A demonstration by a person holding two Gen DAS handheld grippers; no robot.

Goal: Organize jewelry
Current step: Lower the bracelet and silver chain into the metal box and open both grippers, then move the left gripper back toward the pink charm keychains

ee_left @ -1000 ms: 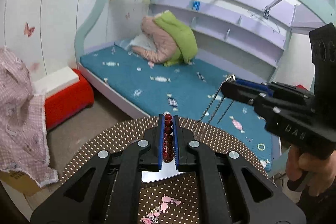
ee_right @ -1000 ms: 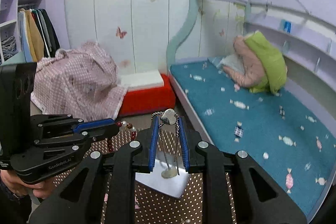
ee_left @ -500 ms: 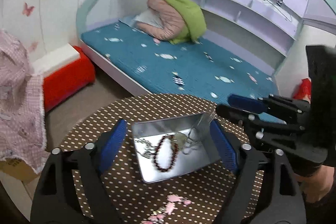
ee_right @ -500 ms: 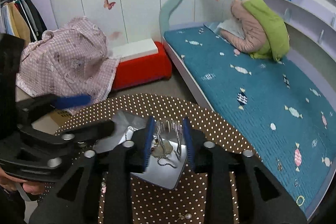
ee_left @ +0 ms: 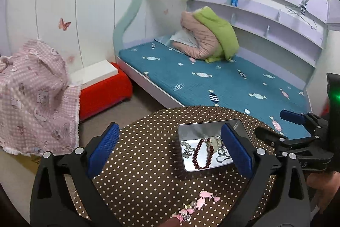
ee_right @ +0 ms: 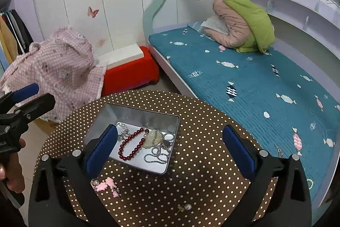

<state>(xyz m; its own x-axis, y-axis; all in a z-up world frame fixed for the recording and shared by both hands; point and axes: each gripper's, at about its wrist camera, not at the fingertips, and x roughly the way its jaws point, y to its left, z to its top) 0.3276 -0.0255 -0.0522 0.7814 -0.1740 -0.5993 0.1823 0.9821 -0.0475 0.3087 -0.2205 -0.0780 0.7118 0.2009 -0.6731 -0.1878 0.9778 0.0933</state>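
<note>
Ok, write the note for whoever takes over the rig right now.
Left gripper: jaws opening, nothing between them.
Right gripper: jaws opening, nothing gripped, hanging over the metal tin.
In the tin: red bead bracelet, silver chain, pale carved pendant, a small pearl piece.
Left on the polka-dot table: pink charm piece in front of the tin, pearl earring nearer the edge.
Remaining: pick those two up and drop them in the tin.
</note>
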